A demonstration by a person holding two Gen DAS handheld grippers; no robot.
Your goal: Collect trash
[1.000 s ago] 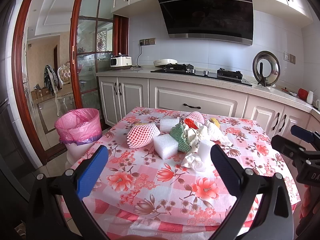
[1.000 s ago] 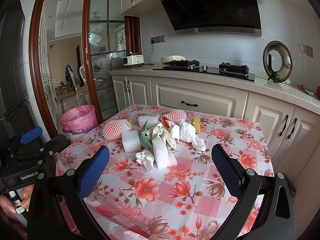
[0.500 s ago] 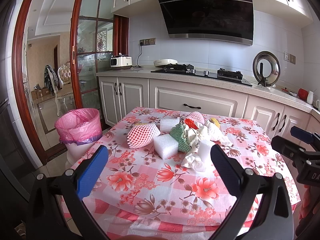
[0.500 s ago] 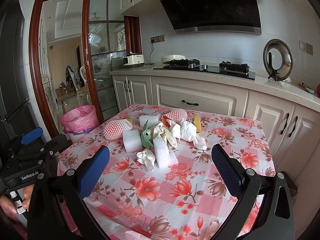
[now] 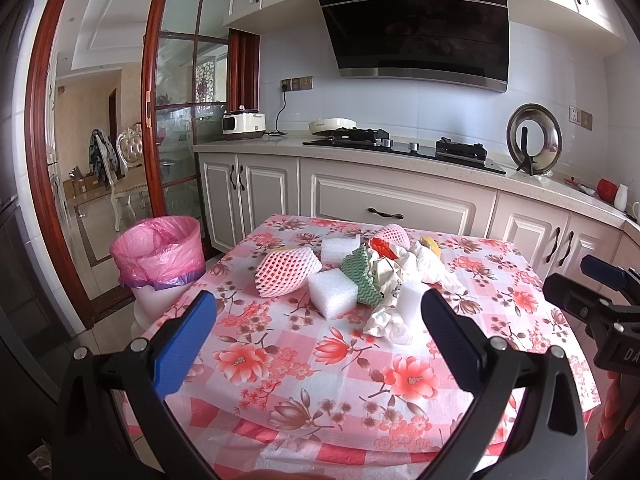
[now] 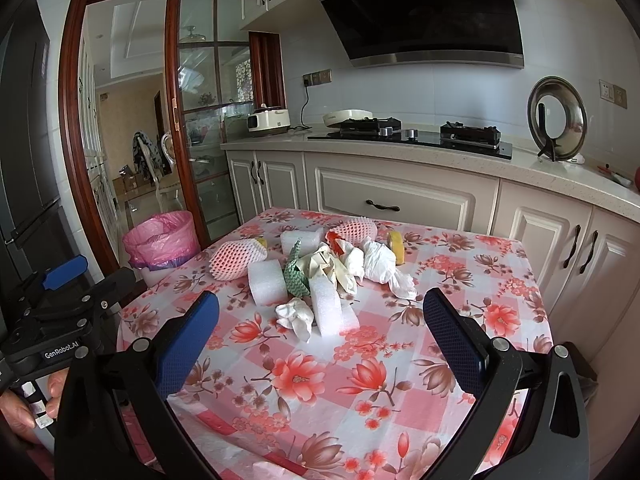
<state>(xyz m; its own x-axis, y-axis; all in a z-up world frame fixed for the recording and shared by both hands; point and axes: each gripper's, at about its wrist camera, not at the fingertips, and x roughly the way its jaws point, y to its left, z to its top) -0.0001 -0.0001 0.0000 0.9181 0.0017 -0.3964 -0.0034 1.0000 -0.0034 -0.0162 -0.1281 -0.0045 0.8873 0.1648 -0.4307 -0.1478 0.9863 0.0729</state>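
A heap of trash lies mid-table on the floral cloth: a pink foam net [image 5: 286,270] [image 6: 236,258], white foam blocks [image 5: 333,292] [image 6: 267,282], a green patterned cloth [image 5: 360,274] [image 6: 298,276], crumpled white paper [image 5: 387,320] [image 6: 296,314] and a second pink net [image 5: 392,236] [image 6: 356,228]. My left gripper [image 5: 318,330] is open, held short of the heap above the table's near edge. My right gripper [image 6: 320,332] is open too, nothing between its fingers. A bin with a pink bag [image 5: 158,252] [image 6: 162,238] stands on the floor left of the table.
The table [image 5: 360,400] fills the kitchen's middle. White cabinets [image 5: 384,208] with a hob [image 5: 400,148] run behind it. A wood-framed glass door [image 5: 180,120] stands at the left. The other gripper shows at each view's edge: right [image 5: 600,300], left [image 6: 60,292].
Both views have barely shifted; the right wrist view has risen very slightly. The trash and both grippers' jaws are unchanged.
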